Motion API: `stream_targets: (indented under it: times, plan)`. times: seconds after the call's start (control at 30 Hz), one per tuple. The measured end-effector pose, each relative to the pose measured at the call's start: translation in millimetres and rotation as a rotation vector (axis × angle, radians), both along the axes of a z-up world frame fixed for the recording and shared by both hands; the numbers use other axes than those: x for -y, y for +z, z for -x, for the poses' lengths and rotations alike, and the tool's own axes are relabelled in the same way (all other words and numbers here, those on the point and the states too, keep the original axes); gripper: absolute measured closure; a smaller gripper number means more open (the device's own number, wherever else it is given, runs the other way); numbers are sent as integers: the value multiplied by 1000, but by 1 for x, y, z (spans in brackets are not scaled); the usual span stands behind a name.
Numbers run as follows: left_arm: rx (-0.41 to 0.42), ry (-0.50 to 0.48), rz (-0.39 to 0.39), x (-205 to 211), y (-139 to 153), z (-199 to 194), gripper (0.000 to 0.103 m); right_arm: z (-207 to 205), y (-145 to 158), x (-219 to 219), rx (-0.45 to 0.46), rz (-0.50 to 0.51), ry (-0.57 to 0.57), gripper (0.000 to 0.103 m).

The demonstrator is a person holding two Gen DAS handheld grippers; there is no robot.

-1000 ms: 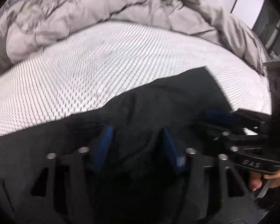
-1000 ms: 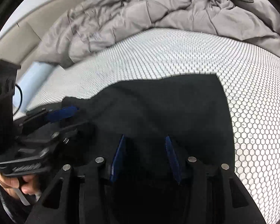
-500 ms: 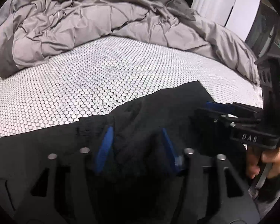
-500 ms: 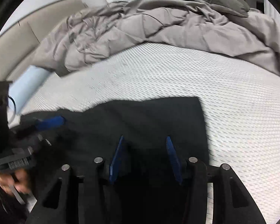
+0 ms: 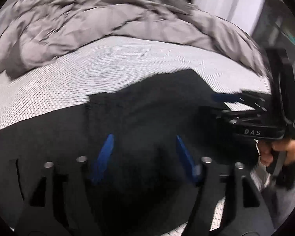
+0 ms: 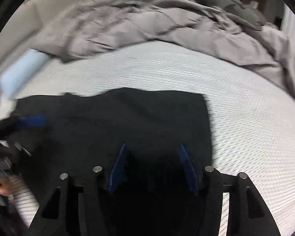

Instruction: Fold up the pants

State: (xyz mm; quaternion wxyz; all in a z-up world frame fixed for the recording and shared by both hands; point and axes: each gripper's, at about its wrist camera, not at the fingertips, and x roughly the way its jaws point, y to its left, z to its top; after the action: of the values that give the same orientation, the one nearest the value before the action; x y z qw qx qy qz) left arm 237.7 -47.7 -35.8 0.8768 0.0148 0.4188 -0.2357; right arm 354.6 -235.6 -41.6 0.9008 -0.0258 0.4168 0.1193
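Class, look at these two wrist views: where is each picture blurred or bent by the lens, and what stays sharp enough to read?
Left wrist view: motion blur smears the grey duvet and mattress; the lens bows the mattress edge; the black pants show no detail.
Right wrist view: the same smear on the duvet; the right gripper reads sharply, its fingers apart.

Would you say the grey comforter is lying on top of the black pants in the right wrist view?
No, the grey comforter is bunched at the far side, with bare white mattress between it and the black pants.
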Motion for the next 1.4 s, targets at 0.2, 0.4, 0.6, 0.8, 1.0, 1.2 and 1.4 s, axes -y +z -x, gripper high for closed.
stream_targets:
  times: [0.2,0.4,0.6,0.8,1.0,1.2,1.4]
  plan:
    - [-47,-30,-137,15,-42,4,25,7,-39,-20,-92,124,32,33]
    - [-53,9,-115,-10,-37,19,18,43,-36,40,-60,257,-104,27]
    - [7,-1,-17,4,-6,40,18,76,-20,107,-124,-171,-95,28]
    - [-77,-113,-42,65,-36,45,18,67,-45,89,-233,-291,-26,43]
    - [-26,-131,-135,77,-47,59,13,87,-31,79,-185,-301,18,88]
    - [-22,-139,-148,83,-51,59,12,103,-50,85,-277,-318,-2,87]
    - [-35,-139,-125,80,-49,58,12,101,-48,89,-277,-353,-7,84]
